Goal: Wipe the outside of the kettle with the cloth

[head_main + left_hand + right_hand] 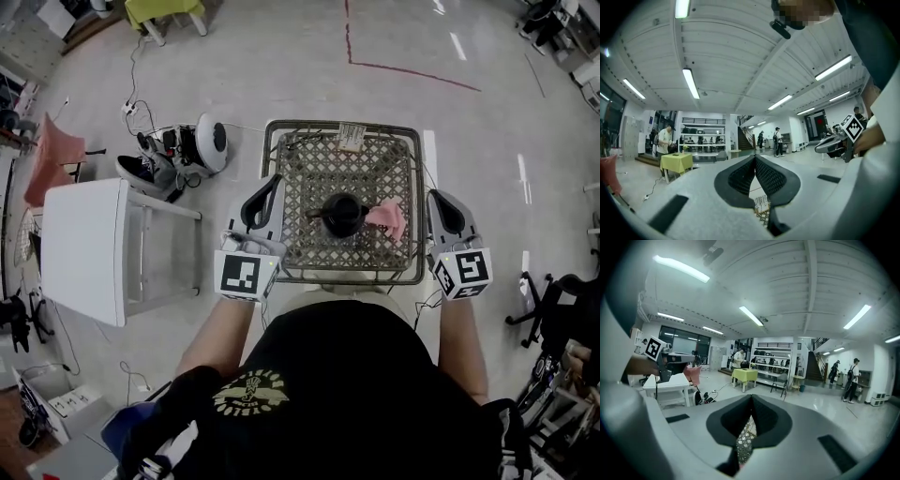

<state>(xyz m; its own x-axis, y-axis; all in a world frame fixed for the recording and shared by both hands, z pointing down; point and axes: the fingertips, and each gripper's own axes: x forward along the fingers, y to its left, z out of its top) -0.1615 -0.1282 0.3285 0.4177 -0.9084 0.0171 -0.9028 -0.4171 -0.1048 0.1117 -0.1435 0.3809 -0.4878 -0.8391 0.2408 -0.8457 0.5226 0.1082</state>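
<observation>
A black kettle (343,214) stands in the middle of a small metal lattice table (309,169). A pink cloth (387,217) lies crumpled just right of it, touching or nearly touching it. My left gripper (270,186) is held at the table's left edge, shut, with nothing between its pads. My right gripper (439,199) hangs at the table's right edge, also shut and empty. In the left gripper view the jaws (755,158) meet at the tip and point level across the hall. The right gripper view shows its jaws (751,397) closed, with lattice (744,442) below them.
A white table (89,248) stands to the left, with shoes, cables and a round white device (211,142) on the floor behind it. Another pink cloth (52,155) hangs at far left. An office chair (548,305) is at right. People stand far off in the hall.
</observation>
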